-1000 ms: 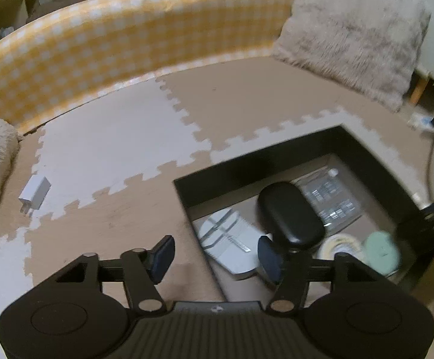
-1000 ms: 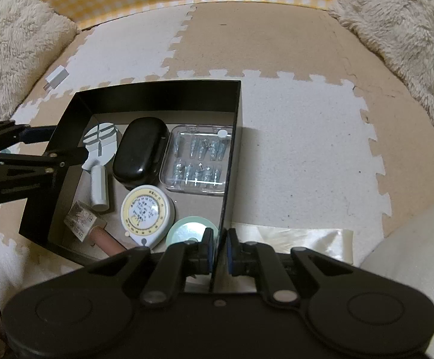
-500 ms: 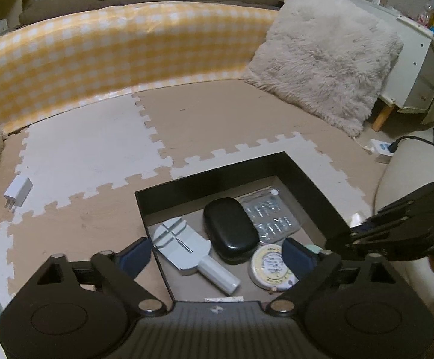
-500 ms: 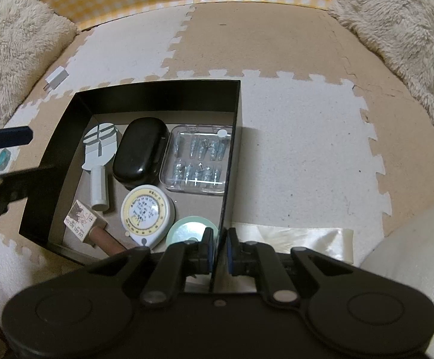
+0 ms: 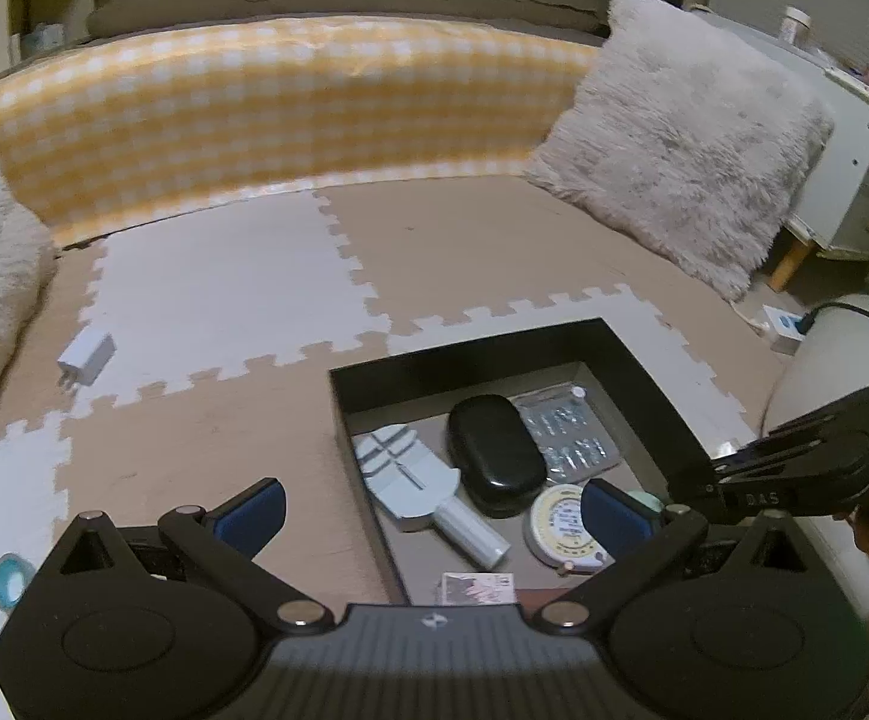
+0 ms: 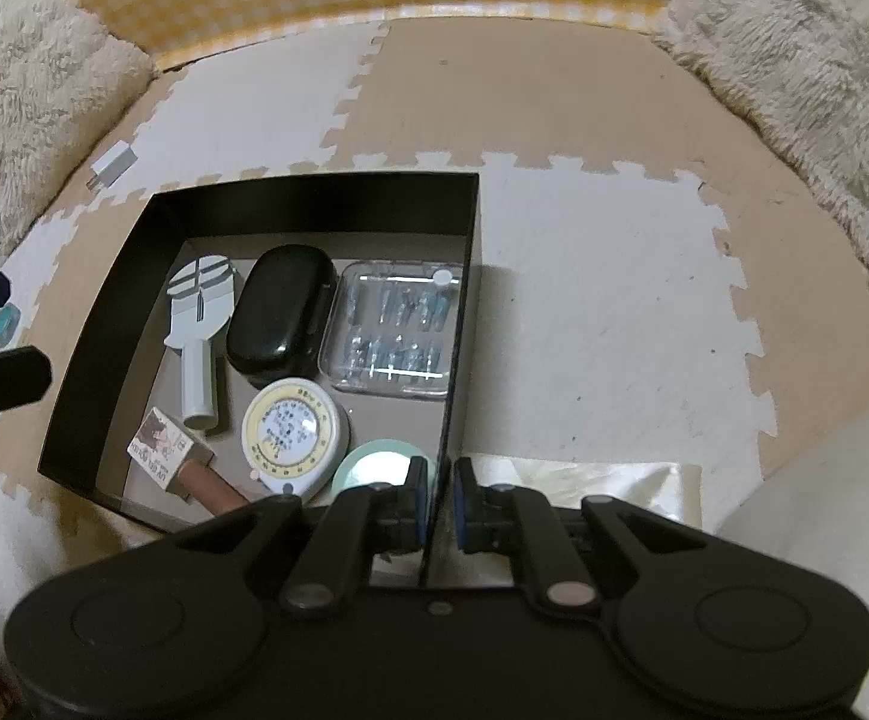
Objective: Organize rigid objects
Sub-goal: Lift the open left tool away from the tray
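- The box (image 6: 314, 204) is the biggest piece: black, thin-walled, open-topped, sitting on the foam mat (image 6: 602, 300). It looks light and a bit flexible, so a pinch on a wall should steady it. The right gripper (image 6: 437, 504) does that now, jaws nearly closed on the wall at the box's 5 o'clock corner.
- The left gripper (image 5: 428, 510) hangs above the box's left rim, jaws opening to their widest with nothing between them.
- The black case (image 6: 281, 315), near the box's middle, is smooth, hard and rounded. It is probably slippery, so I would take it across its narrow width.
- The clear case (image 6: 395, 330), at 3 o'clock of the black one, is flat, stiff and brittle-looking. Grip its edges.
- The white tool (image 6: 197, 324), at 9 o'clock, has a handle that offers the easy hold.
- The round tape (image 6: 293, 432), at 6 o'clock, is a hard disc, best taken across its rim.
- The charger (image 5: 86, 357) lies outside the box, at 10 o'clock on the mat. It is small, rigid and light, and should go across its flat sides.
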`<state>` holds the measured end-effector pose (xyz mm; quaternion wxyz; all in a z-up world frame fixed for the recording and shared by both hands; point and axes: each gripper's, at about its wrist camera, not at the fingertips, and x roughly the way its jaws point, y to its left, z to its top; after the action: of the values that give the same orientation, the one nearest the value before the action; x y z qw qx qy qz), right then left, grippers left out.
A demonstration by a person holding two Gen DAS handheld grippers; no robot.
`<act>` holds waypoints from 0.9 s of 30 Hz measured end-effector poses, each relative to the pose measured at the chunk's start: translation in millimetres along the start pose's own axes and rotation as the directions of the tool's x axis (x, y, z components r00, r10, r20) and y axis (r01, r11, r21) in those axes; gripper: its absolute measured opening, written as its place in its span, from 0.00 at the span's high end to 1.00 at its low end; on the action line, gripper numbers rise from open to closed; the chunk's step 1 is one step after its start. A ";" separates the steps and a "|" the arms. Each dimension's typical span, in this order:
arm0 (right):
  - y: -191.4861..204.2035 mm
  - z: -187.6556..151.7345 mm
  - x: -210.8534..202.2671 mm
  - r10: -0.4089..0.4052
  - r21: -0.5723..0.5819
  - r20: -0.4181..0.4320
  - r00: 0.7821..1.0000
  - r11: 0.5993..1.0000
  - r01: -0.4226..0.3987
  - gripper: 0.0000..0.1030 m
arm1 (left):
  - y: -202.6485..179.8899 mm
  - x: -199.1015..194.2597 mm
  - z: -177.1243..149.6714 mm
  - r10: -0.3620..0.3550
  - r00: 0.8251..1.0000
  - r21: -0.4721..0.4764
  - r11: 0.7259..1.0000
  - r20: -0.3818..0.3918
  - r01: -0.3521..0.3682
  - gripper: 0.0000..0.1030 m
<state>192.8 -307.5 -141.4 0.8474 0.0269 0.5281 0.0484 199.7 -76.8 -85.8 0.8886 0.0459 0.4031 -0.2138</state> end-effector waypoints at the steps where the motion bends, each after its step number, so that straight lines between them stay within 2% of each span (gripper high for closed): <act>1: -0.4 0.0 -0.2 -0.002 0.003 0.003 1.000 1.000 0.002 0.90 | 1.9 -1.1 -0.1 0.002 1.000 -0.005 1.000 0.002 -0.002 0.00; 7: -3.9 0.6 -5.0 0.000 0.024 0.051 0.999 1.000 -0.001 0.89 | 22.4 -12.8 2.4 0.042 0.998 -0.063 0.997 0.036 -0.040 0.00; 14: -5.4 1.1 -5.9 0.001 0.045 0.071 0.997 0.999 -0.004 0.89 | 65.9 -27.1 8.7 0.141 0.987 -0.153 0.980 0.073 -0.129 0.00; 19: -2.5 0.4 -5.4 -0.017 0.029 0.069 0.997 0.999 0.015 0.89 | 104.1 -35.0 9.8 0.211 0.974 -0.216 0.958 0.080 -0.190 0.00; 27: -1.0 0.2 -3.4 -0.032 0.021 0.057 0.998 0.999 0.031 0.88 | 156.0 -32.1 0.6 0.295 0.955 -0.306 0.913 0.034 -0.271 0.00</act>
<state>191.5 -308.8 -138.4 0.8624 0.0285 0.5045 0.0290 246.5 75.2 -76.0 0.9222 -0.0393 0.3841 -0.0212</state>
